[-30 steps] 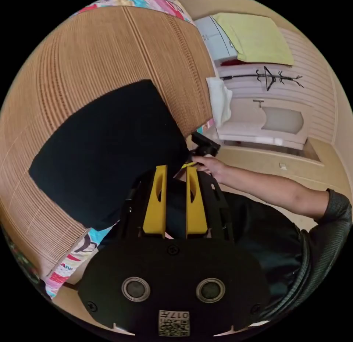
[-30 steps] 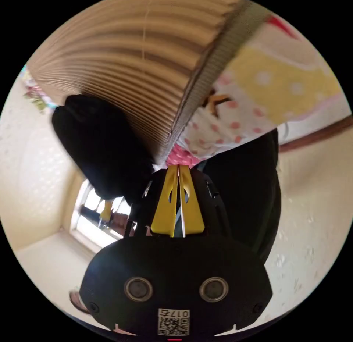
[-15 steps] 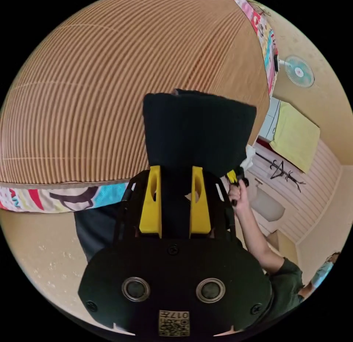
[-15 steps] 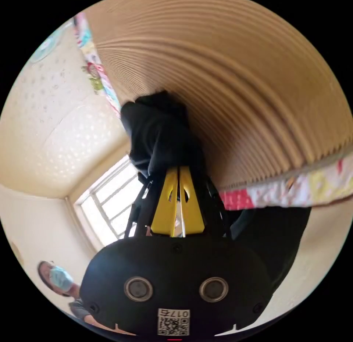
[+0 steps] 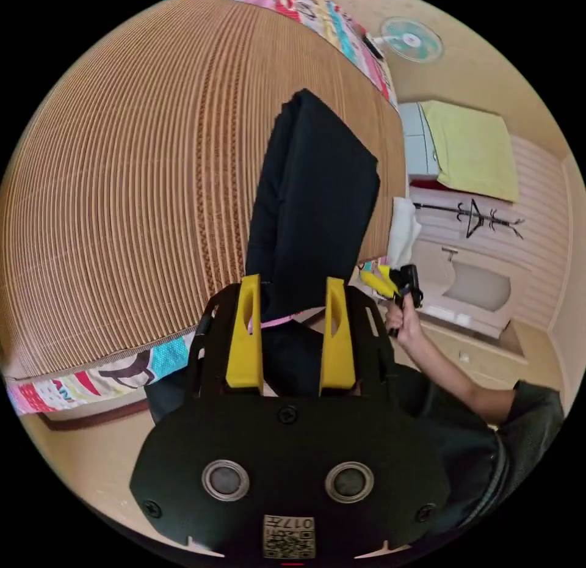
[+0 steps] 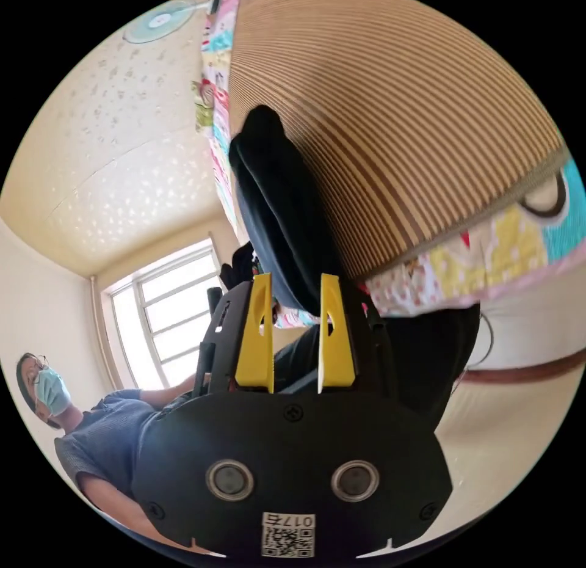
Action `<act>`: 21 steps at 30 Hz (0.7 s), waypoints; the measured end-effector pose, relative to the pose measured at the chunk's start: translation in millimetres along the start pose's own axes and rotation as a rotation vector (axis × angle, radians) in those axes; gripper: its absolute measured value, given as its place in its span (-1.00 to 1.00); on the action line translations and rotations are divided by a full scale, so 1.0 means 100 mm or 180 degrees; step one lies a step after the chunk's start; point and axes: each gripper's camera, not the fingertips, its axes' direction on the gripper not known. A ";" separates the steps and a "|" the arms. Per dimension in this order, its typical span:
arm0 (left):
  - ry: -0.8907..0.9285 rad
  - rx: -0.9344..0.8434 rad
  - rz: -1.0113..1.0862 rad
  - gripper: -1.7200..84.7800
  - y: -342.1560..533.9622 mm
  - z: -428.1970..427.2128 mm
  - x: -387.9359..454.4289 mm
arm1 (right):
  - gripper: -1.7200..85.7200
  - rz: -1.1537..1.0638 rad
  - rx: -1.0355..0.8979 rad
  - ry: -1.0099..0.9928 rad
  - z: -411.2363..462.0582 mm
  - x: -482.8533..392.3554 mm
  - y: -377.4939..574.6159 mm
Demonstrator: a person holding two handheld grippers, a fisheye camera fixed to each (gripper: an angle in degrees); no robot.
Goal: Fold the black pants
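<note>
My left gripper view sits low at the bed edge, close, facing across the woven mat (image 5: 122,195) w/ black pants (image 5: 311,195) centre frame. Right gripper view's closer, rolled, looking along same pants (image 6: 274,226) & mat (image 6: 397,134); both share them.

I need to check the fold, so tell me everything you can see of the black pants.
The pants are plain black, soft-looking cloth, folded into a long narrow bundle of stacked layers; the right view shows the layered edge. They lie flat on the ribbed woven mat, near its edge. Both tools, left and right, stand open at the near end, not pressing on them.
</note>
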 end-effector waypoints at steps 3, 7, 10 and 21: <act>0.0343 -0.0564 -0.0311 -0.61 -0.25 0.37 -0.37 | -0.57 0.0319 -0.0125 -0.0063 0.13 0.28 0.35; 0.1679 -0.1304 -0.0946 -0.78 -0.33 0.95 -0.61 | -0.45 0.0516 -0.0182 -0.0404 0.19 0.60 0.60; 0.1909 -0.1570 -0.0713 -0.83 -0.26 1.17 -0.31 | -0.36 0.0561 -0.0179 -0.0734 0.26 0.83 0.62; 0.2091 -0.1649 -0.1240 -0.87 0.21 1.36 0.24 | -0.43 0.0184 0.0531 -0.2683 0.66 1.32 0.21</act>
